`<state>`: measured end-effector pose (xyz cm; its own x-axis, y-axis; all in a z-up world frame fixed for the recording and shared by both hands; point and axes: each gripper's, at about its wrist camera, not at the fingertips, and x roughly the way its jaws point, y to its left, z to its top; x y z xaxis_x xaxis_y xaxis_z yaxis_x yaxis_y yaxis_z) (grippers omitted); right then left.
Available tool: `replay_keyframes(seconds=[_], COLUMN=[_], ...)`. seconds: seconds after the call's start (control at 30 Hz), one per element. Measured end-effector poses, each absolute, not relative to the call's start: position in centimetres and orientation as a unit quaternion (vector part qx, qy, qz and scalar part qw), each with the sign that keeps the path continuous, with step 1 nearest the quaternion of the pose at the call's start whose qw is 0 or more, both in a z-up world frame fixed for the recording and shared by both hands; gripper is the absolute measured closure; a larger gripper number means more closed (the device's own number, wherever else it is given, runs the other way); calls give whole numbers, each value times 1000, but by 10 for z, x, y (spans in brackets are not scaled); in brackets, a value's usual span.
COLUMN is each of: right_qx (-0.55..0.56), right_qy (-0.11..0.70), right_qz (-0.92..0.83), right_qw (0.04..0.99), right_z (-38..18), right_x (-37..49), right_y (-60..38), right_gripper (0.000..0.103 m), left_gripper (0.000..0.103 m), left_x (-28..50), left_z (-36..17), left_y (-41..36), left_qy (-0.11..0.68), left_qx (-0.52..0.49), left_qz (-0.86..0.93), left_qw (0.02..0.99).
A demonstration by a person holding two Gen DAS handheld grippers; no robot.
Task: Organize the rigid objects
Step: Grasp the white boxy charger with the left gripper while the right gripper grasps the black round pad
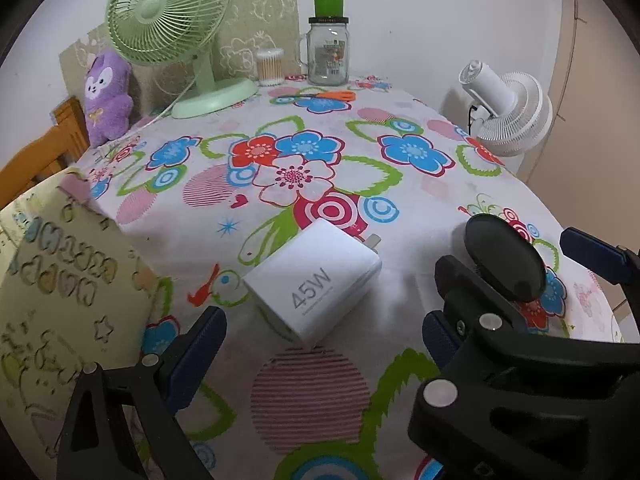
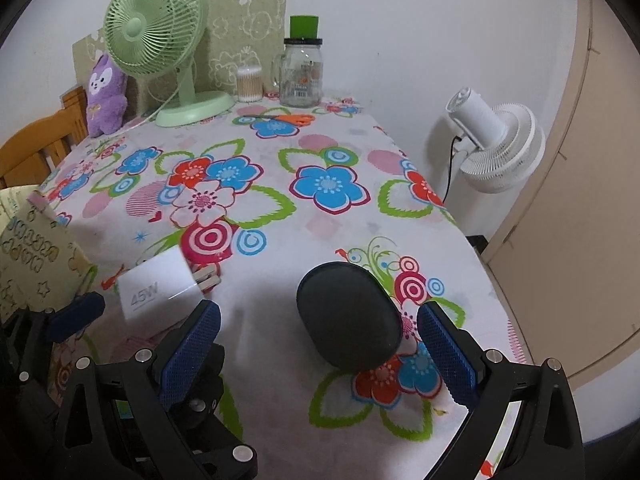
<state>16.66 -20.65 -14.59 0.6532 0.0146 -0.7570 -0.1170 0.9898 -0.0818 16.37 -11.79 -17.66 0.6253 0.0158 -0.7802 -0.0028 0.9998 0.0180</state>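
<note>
A white 45W charger (image 1: 316,280) lies on the flowered tablecloth (image 1: 320,396), prongs pointing away. My left gripper (image 1: 322,316) is open, its blue pads either side of the charger's near end without touching it. To the right, a black oval case (image 2: 348,316) rests on the cloth. My right gripper (image 2: 320,320) is open around that case, with a gap at each pad. In the left wrist view the case (image 1: 506,258) sits between the right gripper's fingers (image 1: 592,250). The charger (image 2: 160,284) also shows in the right wrist view.
At the table's far end stand a green desk fan (image 1: 168,20), a purple plush toy (image 1: 106,96), a cotton swab tub (image 1: 270,65), a glass jar (image 1: 328,52) and orange scissors (image 1: 320,96). A white fan (image 2: 496,144) stands off the right edge. A yellow patterned cloth (image 1: 52,292) lies left.
</note>
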Motion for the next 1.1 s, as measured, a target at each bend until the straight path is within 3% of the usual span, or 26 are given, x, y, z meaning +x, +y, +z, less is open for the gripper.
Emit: replay_keyframes(seconds=[0.37,0.47,0.53,0.9,1.1], right_qx=[-31,-25,-22,-4,11], right_qy=[430,430,431,455,473], right_qz=[21,17,15,14,16], right_qw=[902,902,902,890,881], right_z=[-155,-155,-155,-166,-175], right_x=[187,191,193,204,211], right_y=[-220,-224,-227,-235,-235], right_gripper=[3,3,3,4,10], left_gripper=[6,11,23,24,24], left_x=[188,192,193,192,190], left_z=[-182,-181,-180,-179,-179], left_y=[-125,-124,-120,-116,-114], left_qy=[445,443,440,440,438], left_qx=[21,17,7,5,9], left_qz=[-4,-3,-1,-4,-3], left_qw=[895,896,898,898,899])
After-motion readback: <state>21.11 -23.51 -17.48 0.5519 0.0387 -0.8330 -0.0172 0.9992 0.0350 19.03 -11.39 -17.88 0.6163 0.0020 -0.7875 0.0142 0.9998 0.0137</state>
